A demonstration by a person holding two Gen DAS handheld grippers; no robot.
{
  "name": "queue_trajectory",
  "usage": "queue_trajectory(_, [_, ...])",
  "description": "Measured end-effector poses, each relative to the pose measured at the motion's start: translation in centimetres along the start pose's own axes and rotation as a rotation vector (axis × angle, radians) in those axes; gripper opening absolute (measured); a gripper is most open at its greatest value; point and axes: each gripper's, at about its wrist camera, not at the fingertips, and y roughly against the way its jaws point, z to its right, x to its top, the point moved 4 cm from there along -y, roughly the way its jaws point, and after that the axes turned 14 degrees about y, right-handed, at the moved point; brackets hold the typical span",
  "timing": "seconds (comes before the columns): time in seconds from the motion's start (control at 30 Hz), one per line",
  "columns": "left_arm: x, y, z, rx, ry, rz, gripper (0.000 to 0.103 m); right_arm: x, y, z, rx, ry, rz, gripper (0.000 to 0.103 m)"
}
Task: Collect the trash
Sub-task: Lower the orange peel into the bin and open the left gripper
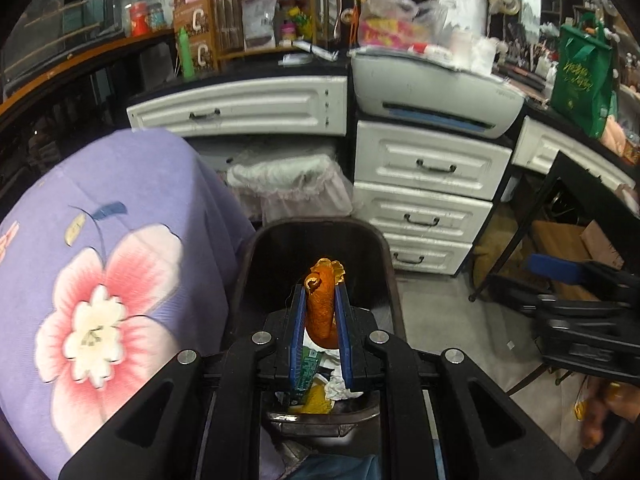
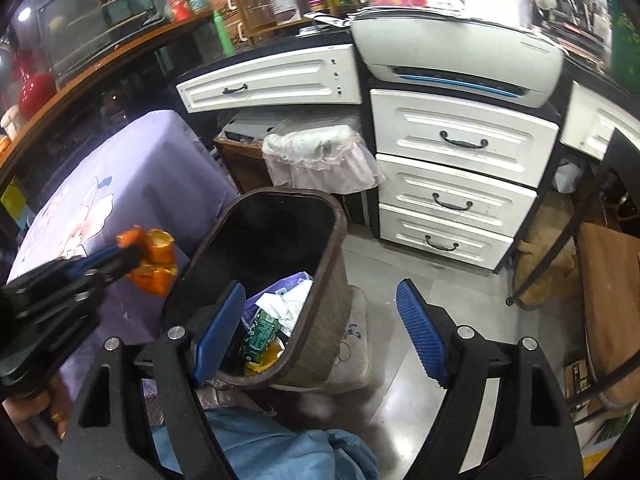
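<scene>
My left claw (image 1: 320, 296) is pinching an orange peel (image 1: 320, 308) just above the dark bin (image 2: 276, 216) (paper scraps inside), while my right claw (image 2: 320, 308) is hanging open, empty.

The bin (image 2: 316, 280) stands on the floor (image 2: 420, 380), just right of the cloth-covered tabletop (image 2: 132, 168); paper scraps (image 2: 280, 308) lie in it. Behind it sits a bag-lined bin (image 2: 316, 152) – left of the drawer stack (image 2: 460, 184), under a printer (image 2: 460, 52). The left gripper (image 1: 320, 304) holds a peel (image 1: 322, 300) over the bin's mouth; the right gripper (image 2: 320, 320) hangs above the bin's right rim – nothing between its jaws.
</scene>
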Motion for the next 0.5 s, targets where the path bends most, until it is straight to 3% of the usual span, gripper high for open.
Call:
queue_trajectory(0.43, [-0.2,-3.9,-1.2,0.061,0.03,-0.092,0.017,-1.3,0.4,0.8,-0.012,-0.025,-0.018,0.078])
queue_trajectory(0.47, [-0.2,-3.9,-1.2,0.062,0.028,-0.09,0.023,-1.3,0.5,0.6,-0.013,-0.02,-0.018,0.078])
queue_trajectory(0.5, [-0.3,-3.8,-1.2,0.065,0.024,-0.085,0.038,-1.2,0.6,0.5,-0.015,-0.016,-0.017,0.078])
